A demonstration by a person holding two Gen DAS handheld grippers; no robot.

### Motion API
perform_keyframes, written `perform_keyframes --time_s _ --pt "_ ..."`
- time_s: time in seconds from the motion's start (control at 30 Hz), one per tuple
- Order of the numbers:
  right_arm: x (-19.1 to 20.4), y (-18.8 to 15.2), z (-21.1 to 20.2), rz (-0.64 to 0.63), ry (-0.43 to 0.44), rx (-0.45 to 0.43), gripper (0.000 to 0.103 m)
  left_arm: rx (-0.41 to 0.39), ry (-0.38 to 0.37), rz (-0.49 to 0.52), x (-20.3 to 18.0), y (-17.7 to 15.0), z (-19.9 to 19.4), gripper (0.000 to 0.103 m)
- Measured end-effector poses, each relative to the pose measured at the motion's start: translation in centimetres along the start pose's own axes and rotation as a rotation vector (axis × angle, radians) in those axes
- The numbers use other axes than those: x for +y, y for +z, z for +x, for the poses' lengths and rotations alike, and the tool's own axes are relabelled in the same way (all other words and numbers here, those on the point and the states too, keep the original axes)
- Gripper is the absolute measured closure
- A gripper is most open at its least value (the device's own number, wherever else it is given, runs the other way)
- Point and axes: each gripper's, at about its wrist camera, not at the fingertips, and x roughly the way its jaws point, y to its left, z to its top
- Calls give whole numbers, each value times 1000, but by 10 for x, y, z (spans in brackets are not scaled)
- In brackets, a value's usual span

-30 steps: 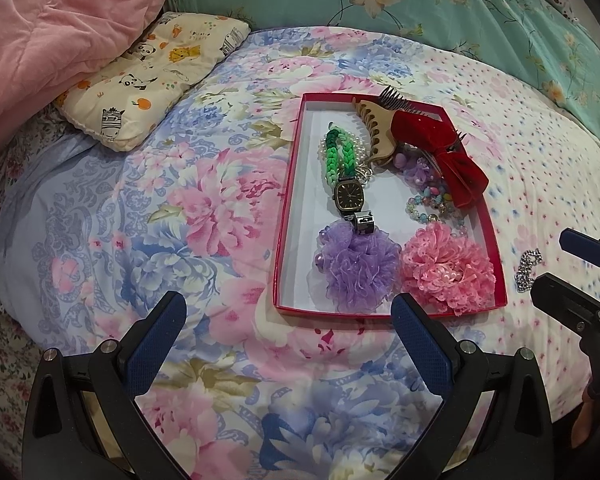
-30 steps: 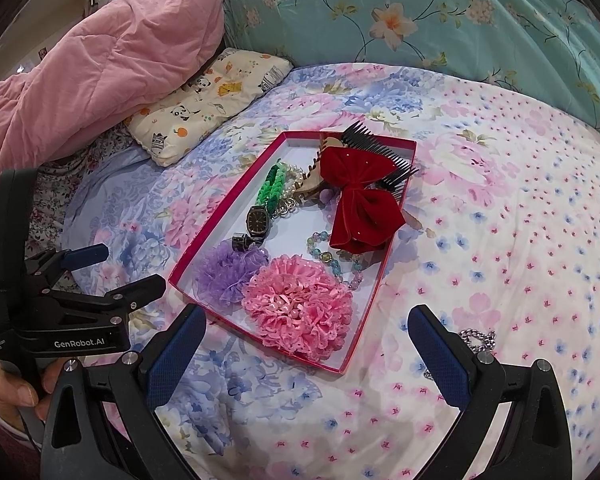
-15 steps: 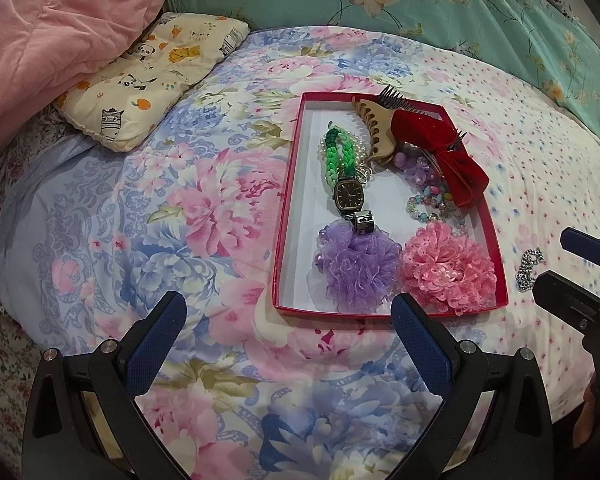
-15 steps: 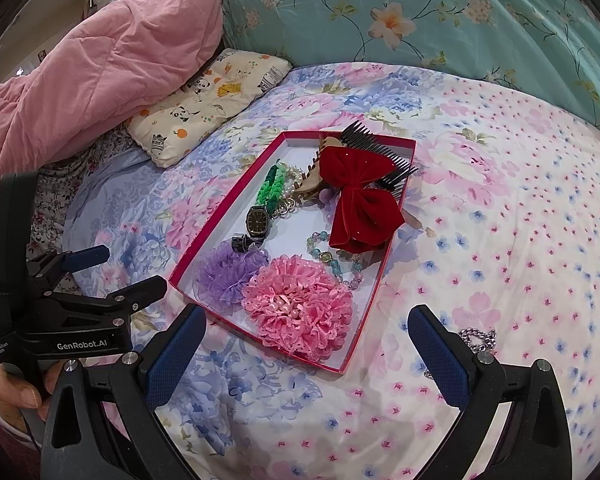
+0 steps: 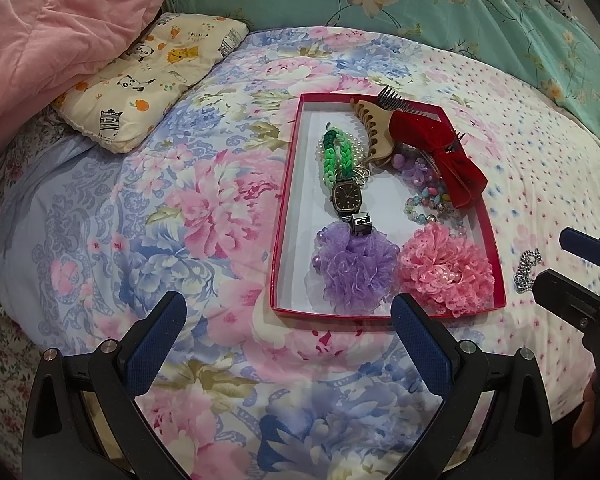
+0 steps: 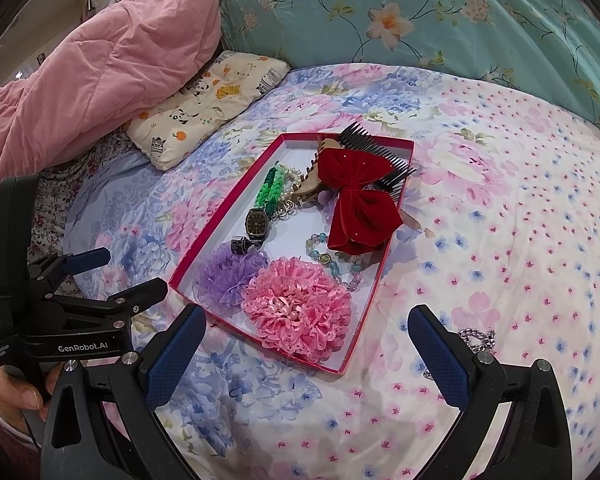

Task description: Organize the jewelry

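A red tray point(image 5: 286, 216) point(image 6: 224, 208) lies on the floral bed. In it are a purple scrunchie point(image 5: 354, 272), a pink scrunchie point(image 5: 446, 270) point(image 6: 300, 308), a watch point(image 5: 347, 197) point(image 6: 257, 222), a green braided band point(image 5: 336, 156), a red bow point(image 5: 436, 152) point(image 6: 358, 200), a bead bracelet point(image 5: 430, 204) and combs point(image 6: 374, 148). A silver chain point(image 5: 526, 270) point(image 6: 476, 338) lies on the bed right of the tray. My left gripper point(image 5: 288, 344) is open and empty, just short of the tray's near edge. My right gripper point(image 6: 308, 356) is open and empty, with the chain by its right finger point(image 6: 440, 356).
A cartoon-print pillow point(image 5: 152, 76) and a pink quilt point(image 5: 52, 36) lie at the far left. A teal floral duvet point(image 5: 420, 8) runs along the back. The bed's edge drops off at the left.
Both grippers have barely moved and stay open. The right wrist view has crept slightly closer to the tray.
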Motion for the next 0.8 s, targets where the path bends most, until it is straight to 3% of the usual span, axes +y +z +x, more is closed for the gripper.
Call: perform_keyframes --time_s 0.8 --pt "-4 1 0 28 -2 -1 1 8 -6 11 -4 2 5 0"
